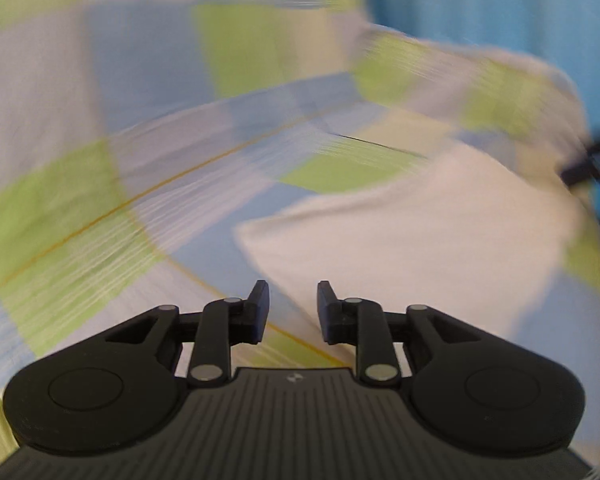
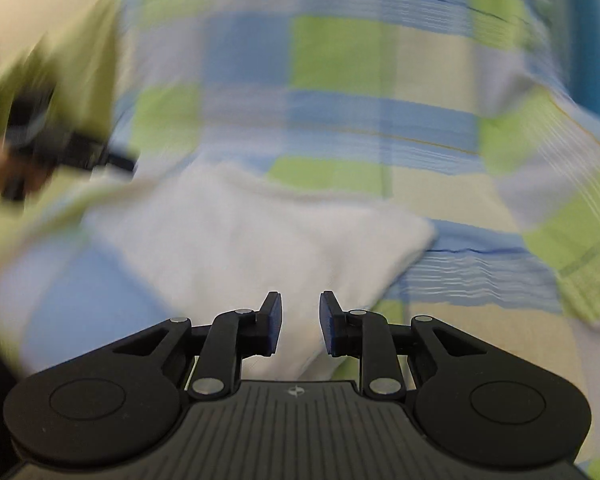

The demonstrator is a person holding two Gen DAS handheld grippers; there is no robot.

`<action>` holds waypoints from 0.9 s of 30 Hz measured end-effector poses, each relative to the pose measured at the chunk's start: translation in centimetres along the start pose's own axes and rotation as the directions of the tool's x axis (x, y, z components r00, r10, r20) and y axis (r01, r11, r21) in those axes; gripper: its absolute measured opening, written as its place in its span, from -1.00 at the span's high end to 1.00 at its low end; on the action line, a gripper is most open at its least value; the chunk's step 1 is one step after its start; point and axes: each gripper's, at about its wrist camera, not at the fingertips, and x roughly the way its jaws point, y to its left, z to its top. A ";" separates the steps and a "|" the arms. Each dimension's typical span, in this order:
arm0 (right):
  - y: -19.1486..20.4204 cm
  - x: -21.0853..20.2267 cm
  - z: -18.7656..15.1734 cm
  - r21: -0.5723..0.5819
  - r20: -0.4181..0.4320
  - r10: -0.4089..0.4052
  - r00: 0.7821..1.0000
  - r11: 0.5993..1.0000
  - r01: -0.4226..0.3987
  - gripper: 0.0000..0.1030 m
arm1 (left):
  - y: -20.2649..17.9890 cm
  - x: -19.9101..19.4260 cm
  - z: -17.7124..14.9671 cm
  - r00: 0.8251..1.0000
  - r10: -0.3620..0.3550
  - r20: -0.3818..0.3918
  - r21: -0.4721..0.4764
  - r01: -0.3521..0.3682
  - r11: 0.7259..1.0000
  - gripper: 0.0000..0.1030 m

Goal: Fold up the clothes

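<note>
A white folded garment (image 1: pixel 412 232) lies on a checked bedsheet (image 1: pixel 148 80) of blue, green and white. My left gripper (image 1: pixel 293 312) hovers open over the garment's near left edge, nothing between its fingers. In the right wrist view the same white garment (image 2: pixel 236 240) spreads ahead and to the left. My right gripper (image 2: pixel 300 322) is open above the garment's near edge, holding nothing. Both views are motion-blurred. The other gripper shows as a dark blur at the far right (image 1: pixel 592 160) and at the far left (image 2: pixel 52 148).
The checked sheet (image 2: pixel 340 60) covers the whole bed surface. A blue wall or curtain (image 1: pixel 500 8) rises behind the bed at the upper right. A pale surface (image 2: pixel 40 0) shows at the upper left of the right wrist view.
</note>
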 end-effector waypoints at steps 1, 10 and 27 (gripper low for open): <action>1.7 0.2 -0.1 -0.113 -0.031 -0.023 0.999 0.993 0.020 0.52 | -2.1 -0.6 -0.4 1.000 -0.016 -0.003 0.098 0.016 0.995 0.37; 8.0 3.3 -2.8 -0.665 -0.076 -0.267 0.961 0.732 0.150 0.39 | -11.5 0.0 -4.2 0.993 0.120 0.003 0.697 -0.088 0.711 0.19; 8.5 -0.3 -3.1 -0.593 -0.160 -0.275 0.948 0.795 0.130 0.98 | -10.8 -2.5 -5.8 0.980 0.192 -0.055 0.728 -0.093 0.680 0.90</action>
